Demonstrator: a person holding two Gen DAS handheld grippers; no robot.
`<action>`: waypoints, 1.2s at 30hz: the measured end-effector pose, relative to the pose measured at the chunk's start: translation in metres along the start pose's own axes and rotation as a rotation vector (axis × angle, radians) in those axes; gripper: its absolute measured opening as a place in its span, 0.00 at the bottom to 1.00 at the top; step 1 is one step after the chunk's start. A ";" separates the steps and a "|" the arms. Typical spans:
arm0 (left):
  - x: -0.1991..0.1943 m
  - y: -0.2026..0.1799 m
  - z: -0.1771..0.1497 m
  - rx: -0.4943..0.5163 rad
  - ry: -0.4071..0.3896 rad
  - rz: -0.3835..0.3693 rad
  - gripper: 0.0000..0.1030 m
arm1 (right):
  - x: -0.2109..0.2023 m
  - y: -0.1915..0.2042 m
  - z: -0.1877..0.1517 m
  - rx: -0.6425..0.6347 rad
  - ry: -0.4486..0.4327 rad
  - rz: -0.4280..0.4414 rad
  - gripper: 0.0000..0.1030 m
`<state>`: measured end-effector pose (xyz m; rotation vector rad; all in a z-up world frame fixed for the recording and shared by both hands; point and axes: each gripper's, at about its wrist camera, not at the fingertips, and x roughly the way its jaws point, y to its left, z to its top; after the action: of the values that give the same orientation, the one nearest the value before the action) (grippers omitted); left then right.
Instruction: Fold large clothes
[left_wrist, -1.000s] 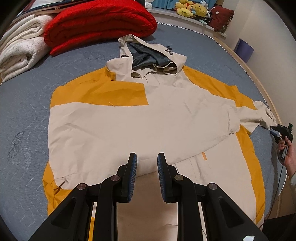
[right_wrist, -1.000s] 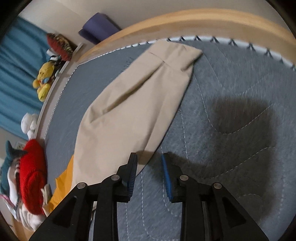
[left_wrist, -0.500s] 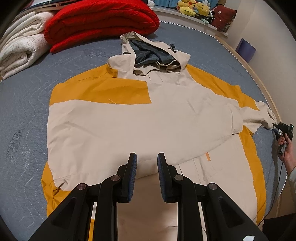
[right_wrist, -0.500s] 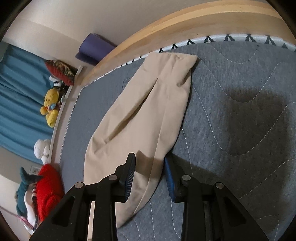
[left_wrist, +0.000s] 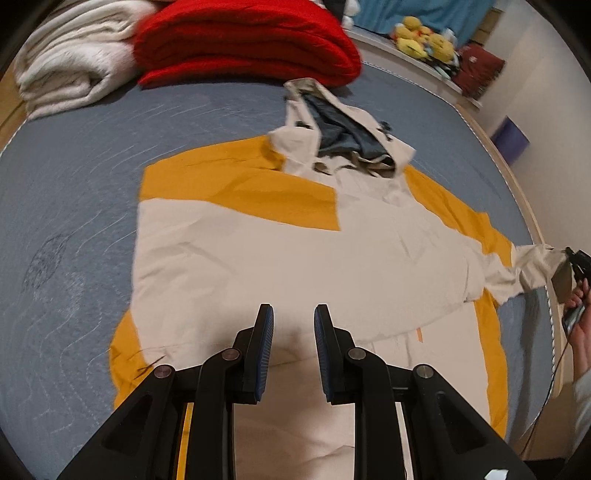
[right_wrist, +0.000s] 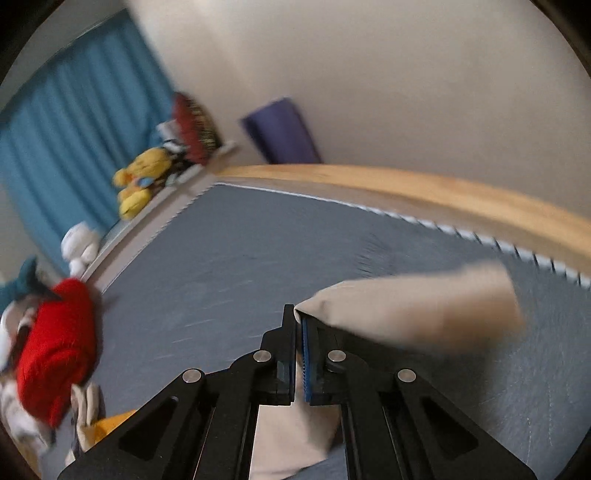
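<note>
Grey quilted bed bearing beige-and-mustard hooded jacket spread flat: right gripper, a second ago agape beside the beige sleeve, now pinches and raises it, starting the fold; left view alone shows left gripper part-open, empty.

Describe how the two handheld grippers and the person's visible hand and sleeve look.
Both the left gripper and the right gripper are matte black linkage frames with round silver pivot pins and triangular cutouts. Their flat fingers carry ribbed blue pads on the inner faces. In the left wrist view, a thin dark cable trails below the person's hand, and a light grey sleeve shows at the edge.
</note>
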<state>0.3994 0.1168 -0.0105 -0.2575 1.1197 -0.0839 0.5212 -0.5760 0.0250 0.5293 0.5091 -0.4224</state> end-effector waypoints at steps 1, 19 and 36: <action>-0.002 0.005 0.001 -0.013 -0.001 0.000 0.20 | -0.007 0.015 -0.001 -0.022 -0.002 0.014 0.03; -0.048 0.079 0.026 -0.232 -0.077 -0.061 0.20 | -0.139 0.395 -0.314 -0.646 0.480 0.638 0.05; -0.017 0.021 0.008 -0.081 -0.047 -0.130 0.17 | -0.162 0.260 -0.225 -0.395 0.423 0.347 0.24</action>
<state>0.3981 0.1417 0.0031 -0.4023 1.0601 -0.1473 0.4451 -0.2038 0.0431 0.3113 0.8671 0.1310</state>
